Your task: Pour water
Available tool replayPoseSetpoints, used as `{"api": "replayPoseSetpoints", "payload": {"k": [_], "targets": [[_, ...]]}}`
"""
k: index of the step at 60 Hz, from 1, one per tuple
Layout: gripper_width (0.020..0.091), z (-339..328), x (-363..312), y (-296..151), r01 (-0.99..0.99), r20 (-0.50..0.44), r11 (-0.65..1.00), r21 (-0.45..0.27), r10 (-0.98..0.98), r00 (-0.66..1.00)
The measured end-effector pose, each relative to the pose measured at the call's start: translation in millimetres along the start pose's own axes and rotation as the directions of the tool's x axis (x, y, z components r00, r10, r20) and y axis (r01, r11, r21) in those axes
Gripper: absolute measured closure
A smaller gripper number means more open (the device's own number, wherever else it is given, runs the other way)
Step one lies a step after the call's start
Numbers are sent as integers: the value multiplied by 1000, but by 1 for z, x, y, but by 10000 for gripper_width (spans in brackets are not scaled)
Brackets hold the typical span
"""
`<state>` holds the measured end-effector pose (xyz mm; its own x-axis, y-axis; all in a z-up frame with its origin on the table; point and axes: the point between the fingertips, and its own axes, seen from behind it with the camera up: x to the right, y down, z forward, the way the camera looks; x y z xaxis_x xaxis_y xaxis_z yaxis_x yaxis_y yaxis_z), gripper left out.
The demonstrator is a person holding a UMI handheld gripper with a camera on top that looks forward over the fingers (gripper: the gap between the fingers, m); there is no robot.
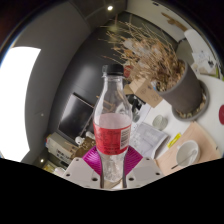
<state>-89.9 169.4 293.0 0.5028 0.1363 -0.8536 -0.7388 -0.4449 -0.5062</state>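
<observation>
Clear plastic bottle [113,122] sitting in the claw [112,170], tilted, nothing pouring yet

So the claw is gripping the bottle low on its body, both magenta pads [93,160] pressing on it from either side, and the whole thing is looking lifted up off the desk [150,140] and leaning a bit rather than standing straight. Red label is wrapping the lower half, dark cap [113,70] is looking like it's sitting on top, though I can't really tell if it's screwed on. I'm not seeing any stream of water, so I'm guessing the pick-up is done and the actual pour is what's left. A white bowl [187,153] is sitting over toward the desk's right edge, beside a dark pot of dried grass [187,92], probably the target, but that's me guessing. Water level inside is hard to make out.
</observation>
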Motion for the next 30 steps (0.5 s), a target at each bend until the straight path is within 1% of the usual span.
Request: {"api": "replayPoseSetpoints", "payload": {"k": [4, 6, 8, 12, 15, 19, 22, 27, 30], "targets": [[862, -16, 1, -38, 225, -42, 972, 64, -223, 974], [863, -27, 5, -61, 321, -71, 943, 84, -316, 946], [863, -31, 10, -73, 407, -114, 908, 99, -396, 911], [862, -46, 28, -104, 529, -191, 839, 126, -503, 843], [862, -61, 58, -131, 612, -265, 780, 129, -568, 779], [861, -71, 95, -154, 691, -371, 716, 95, -619, 692], [862, -80, 130, -167, 729, -433, 682, 62, -640, 635], [862, -102, 193, -182, 762, -502, 648, 6, -657, 563], [863, -107, 226, -184, 770, -526, 637, -29, -665, 531]]}}
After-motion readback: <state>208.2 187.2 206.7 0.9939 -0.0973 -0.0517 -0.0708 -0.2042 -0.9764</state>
